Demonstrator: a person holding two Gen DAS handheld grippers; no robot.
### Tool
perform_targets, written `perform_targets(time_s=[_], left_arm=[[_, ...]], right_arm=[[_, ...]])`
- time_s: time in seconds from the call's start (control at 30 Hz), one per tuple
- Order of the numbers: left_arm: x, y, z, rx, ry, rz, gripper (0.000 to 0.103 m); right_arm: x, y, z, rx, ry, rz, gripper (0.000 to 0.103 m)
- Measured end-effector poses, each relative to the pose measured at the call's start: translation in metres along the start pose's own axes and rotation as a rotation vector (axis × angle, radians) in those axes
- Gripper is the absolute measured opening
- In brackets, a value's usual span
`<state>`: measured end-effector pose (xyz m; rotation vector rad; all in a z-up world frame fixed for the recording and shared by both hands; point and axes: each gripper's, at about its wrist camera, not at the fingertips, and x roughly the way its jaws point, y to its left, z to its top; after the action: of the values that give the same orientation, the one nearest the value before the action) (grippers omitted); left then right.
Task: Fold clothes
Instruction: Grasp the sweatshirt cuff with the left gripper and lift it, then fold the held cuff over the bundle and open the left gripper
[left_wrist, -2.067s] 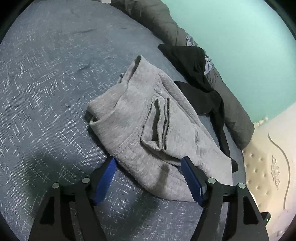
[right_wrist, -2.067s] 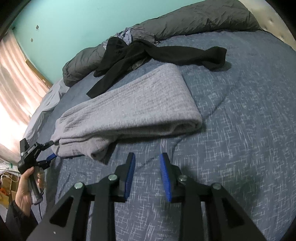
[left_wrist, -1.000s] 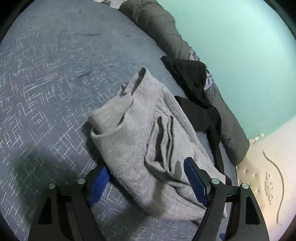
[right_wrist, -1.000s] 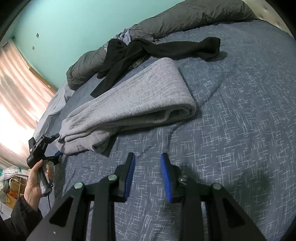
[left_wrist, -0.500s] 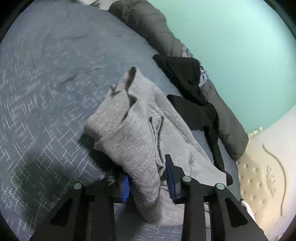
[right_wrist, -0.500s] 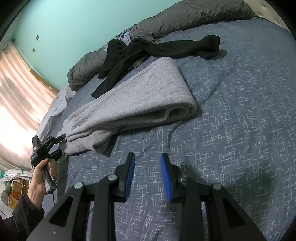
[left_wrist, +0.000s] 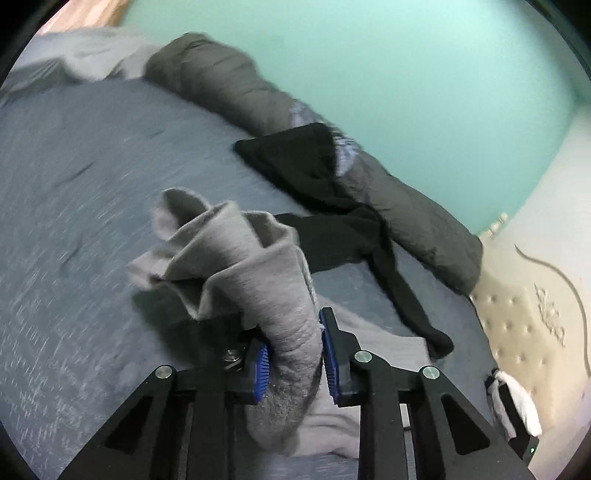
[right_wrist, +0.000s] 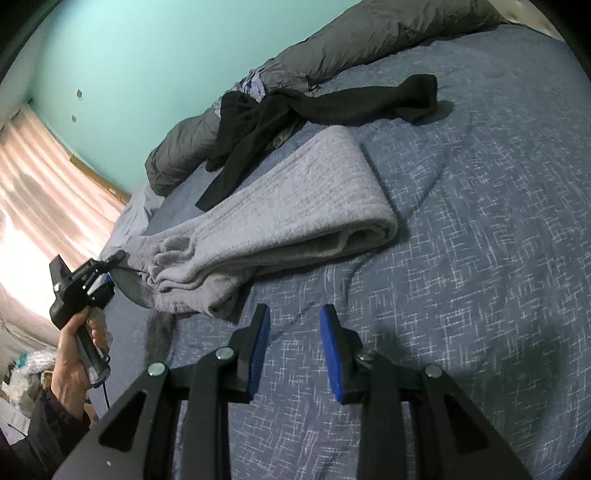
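The grey trousers are thick, fuzzy fleece, matt. The bed cover is woven blue cloth with a white fleck. The black garment is thin, smooth knit. The far duvet is crinkled, faintly shiny fabric. The left hand-held gripper is matt black plastic with ribbed blue pads and bright metal screws.

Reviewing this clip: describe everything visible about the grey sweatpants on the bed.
The grey sweatpants look like soft fleecy knit, folded lengthwise into a long band lying on the blue patterned bedspread. The far end forms a rounded fold; the near end is bunched and lifted, pinched in the left gripper, with cloth standing up in crumpled flaps. A black garment lies beside the pants' far edge; contact is unclear. The right gripper hovers open, apart from them.
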<state>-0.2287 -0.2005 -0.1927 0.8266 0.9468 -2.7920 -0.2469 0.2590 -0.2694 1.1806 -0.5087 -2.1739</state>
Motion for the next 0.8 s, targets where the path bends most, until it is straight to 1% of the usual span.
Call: perform_targets(time_s=[0.13,0.23,0.3,0.37,0.43,0.47,0.53,0.63,0.73,0.8], left_arm=[[0.014,-0.059,0.003,0.093,0.028,-0.036,0.022],[0.038,-0.106,-0.005,0.156,0.068,-0.063,0.021],[0.058,-0.138,-0.015,0.195,0.109,-0.087,0.019],[0.086,-0.173,-0.037,0.261,0.173,-0.108,0.018],[0.115,-0.205,-0.067,0.338,0.254,-0.123,0.018],[0.132,-0.219,-0.088,0.384,0.310,-0.116,0.018],[0.156,-0.230,-0.116,0.430,0.395,-0.096,0.018],[0.165,-0.231,-0.136,0.477,0.445,-0.062,0.018],[0.160,-0.223,-0.137,0.509,0.460,-0.041,0.022],[0.155,-0.221,-0.134,0.516,0.469,-0.050,0.032]], right_arm=[[-0.009,-0.006,0.005,0.026,-0.021,0.012,0.028],[-0.014,-0.012,0.006,0.055,-0.033,0.023,0.028],[-0.019,-0.017,0.008,0.074,-0.042,0.028,0.028],[-0.023,-0.023,0.010,0.091,-0.050,0.028,0.028],[-0.025,-0.031,0.012,0.116,-0.053,0.029,0.028],[-0.026,-0.035,0.013,0.127,-0.055,0.028,0.028],[-0.028,-0.040,0.014,0.142,-0.057,0.023,0.028],[-0.029,-0.043,0.014,0.154,-0.049,0.032,0.028],[-0.029,-0.041,0.014,0.154,-0.049,0.041,0.028],[-0.028,-0.040,0.015,0.157,-0.050,0.050,0.028]])
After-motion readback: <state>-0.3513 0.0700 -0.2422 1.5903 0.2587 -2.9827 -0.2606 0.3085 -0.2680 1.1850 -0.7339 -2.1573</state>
